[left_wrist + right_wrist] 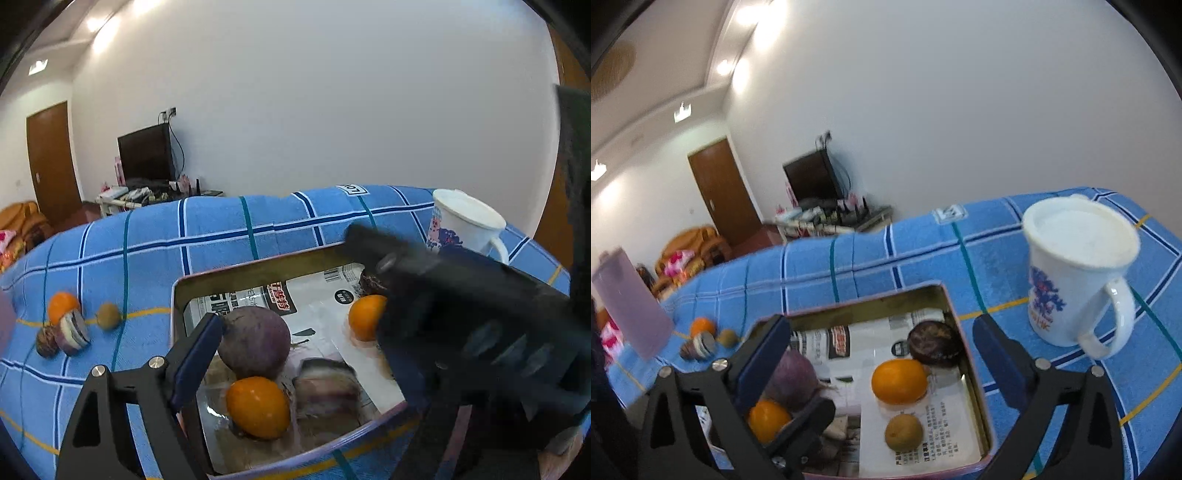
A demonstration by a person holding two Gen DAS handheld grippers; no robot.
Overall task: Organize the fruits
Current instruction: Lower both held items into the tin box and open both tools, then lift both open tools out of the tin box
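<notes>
My living room at home, white walls, brown wooden door (718,192), dark television (147,153) on a cluttered low stand (122,197), wooden armchair (689,245) with cushions, recessed ceiling lights, blue checked cloth (221,229) over my table, white mug (1075,277).

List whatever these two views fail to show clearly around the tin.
- Left wrist view: the blurred right hand-held gripper hides the tin's right side and part of an orange.
- Left wrist view: the sliced piece is blurred, so what it is stays unclear.
- Right wrist view: print on the paper lining is too small to read.
</notes>
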